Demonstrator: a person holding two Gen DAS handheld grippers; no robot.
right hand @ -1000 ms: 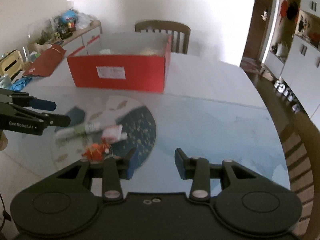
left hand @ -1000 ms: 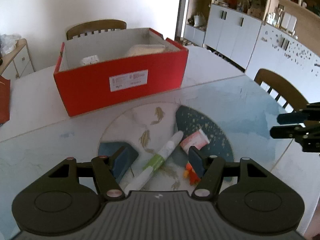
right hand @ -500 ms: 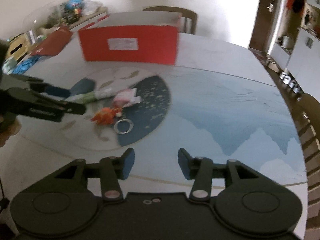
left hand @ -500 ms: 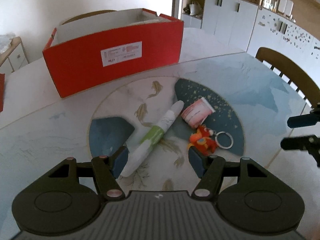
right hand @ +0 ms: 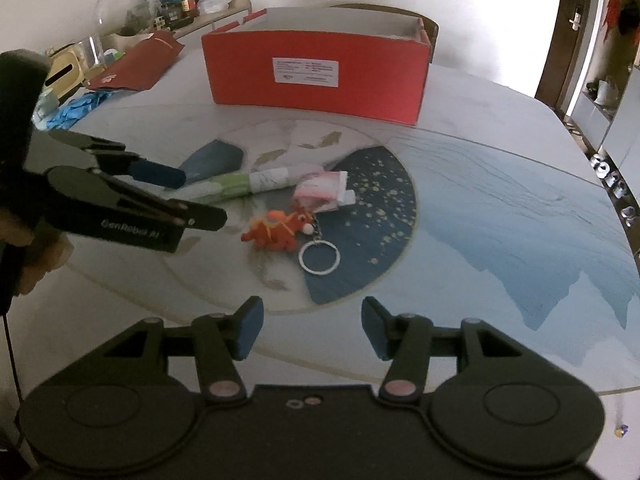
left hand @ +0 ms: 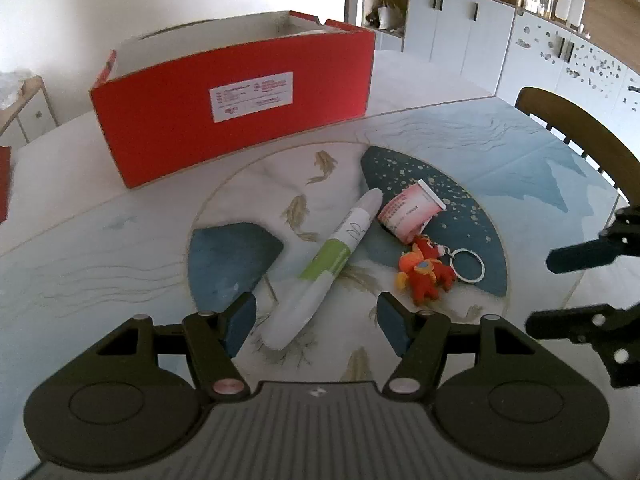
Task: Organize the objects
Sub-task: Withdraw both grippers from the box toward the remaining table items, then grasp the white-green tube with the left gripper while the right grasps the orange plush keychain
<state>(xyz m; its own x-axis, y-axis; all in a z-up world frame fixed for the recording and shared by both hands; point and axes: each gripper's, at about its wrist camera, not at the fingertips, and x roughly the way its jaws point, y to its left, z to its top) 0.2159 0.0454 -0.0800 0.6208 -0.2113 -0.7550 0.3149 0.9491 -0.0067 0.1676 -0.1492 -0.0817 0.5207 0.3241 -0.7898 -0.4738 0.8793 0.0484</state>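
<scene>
Green-and-white tube (left hand: pixel 338 264), pink cup (left hand: pixel 410 214) and orange plush keychain (left hand: pixel 426 270): all three loose on the round fish-print mat (left hand: pixel 312 168), middle of the tabletop, well short of the red box (left hand: pixel 236 112) by the far edge.

From the left wrist: left gripper (left hand: pixel 316 320) now lower and closer in than a second ago, tongs apart and unchanged in width, nothing pinched. Tube's near end lying right between the pads (left hand: pixel 240 320), not pressed. Keychain just beyond the right-hand pad, cup touching or nearly touching the tube's far end. Right gripper (left hand: pixel 560 292) at the right edge of view, nearer the pile than before.

From the right wrist: right gripper (right hand: pixel 312 332) come across and down toward the mat, tongs just been opening, now clearly apart with only bare tabletop between them. Key ring (right hand: pixel 320 258) dead ahead, plush just behind it. Left gripper (right hand: pixel 180 196) low over the tube from the left side.

Reading of it: both tools lined up for a first pick, tube for the left, keychain likely for the right. Nothing gripped yet, so the organizing proper not begun; box probably the destination.
</scene>
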